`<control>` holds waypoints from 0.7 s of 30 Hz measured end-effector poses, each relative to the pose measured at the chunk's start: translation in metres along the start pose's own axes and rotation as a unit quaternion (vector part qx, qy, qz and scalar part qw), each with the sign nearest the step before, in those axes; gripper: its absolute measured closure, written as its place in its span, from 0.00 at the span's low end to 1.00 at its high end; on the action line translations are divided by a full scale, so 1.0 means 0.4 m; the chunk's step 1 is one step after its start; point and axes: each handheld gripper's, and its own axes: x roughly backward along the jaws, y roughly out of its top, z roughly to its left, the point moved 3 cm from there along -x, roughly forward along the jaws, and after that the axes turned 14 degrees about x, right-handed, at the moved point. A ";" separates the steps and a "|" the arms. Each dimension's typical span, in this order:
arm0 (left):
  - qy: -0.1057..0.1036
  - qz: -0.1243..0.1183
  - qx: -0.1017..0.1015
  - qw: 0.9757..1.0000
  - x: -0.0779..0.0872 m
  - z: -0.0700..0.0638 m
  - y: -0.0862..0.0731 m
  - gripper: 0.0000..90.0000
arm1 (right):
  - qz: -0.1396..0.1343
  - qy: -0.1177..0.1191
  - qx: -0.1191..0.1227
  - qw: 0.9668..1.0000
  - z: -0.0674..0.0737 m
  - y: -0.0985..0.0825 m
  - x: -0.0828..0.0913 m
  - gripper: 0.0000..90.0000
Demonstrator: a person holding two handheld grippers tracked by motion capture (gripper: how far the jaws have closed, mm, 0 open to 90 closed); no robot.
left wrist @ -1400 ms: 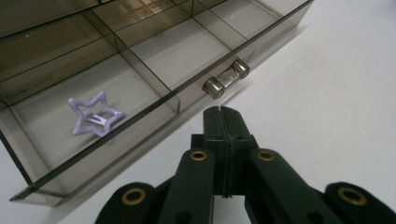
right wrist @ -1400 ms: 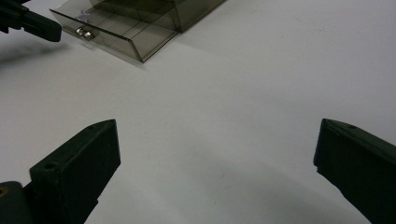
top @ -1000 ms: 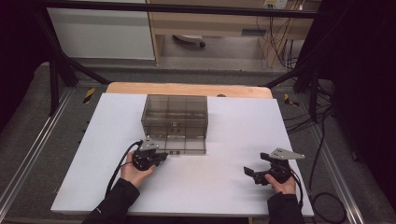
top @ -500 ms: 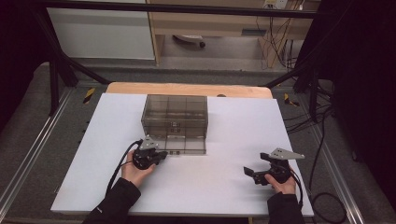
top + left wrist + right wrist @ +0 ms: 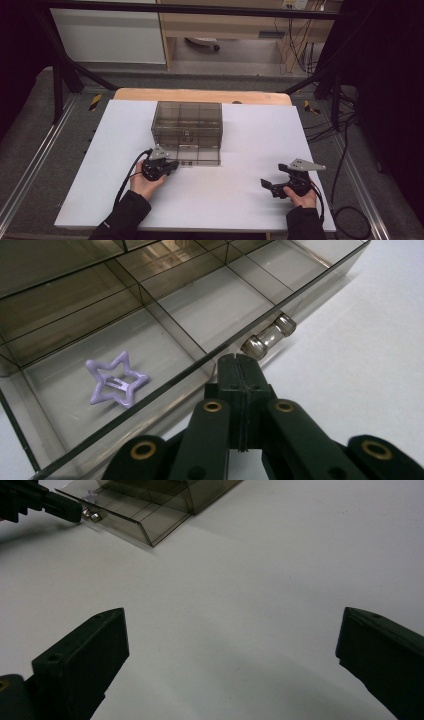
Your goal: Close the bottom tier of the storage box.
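Nothing's shifted since the earlier frames; both hands parked. Right gripper at 4 o'clock on the table, jaws wide apart, holding nothing. Left gripper at 7 o'clock, jaws pressed together, tips just short of the drawer knob. Drawer pulled out from organizer box, table ctr. Probably light, stiff, slick plastic, so pinch the knob. Star clip lies loose inside.

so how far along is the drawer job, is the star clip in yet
Done: the bottom drawer is pulled out and the purple star clip lies in one compartment. In hand: the left gripper, shut, sits at the drawer's front by the knob. Left, probably: pushing the drawer closed. The right gripper is open over the table.
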 end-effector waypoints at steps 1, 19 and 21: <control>0.000 -0.001 0.000 1.000 0.000 0.000 0.000 1.00 | 0.000 0.000 -0.001 1.000 0.000 0.000 0.000 0.01; 0.009 -0.007 -0.006 1.000 -0.005 0.004 0.007 1.00 | 0.000 0.001 -0.001 1.000 0.001 0.000 -0.001 0.01; 0.010 -0.007 -0.007 1.000 -0.006 0.005 0.009 1.00 | 0.000 0.001 0.000 1.000 0.001 0.000 -0.001 0.01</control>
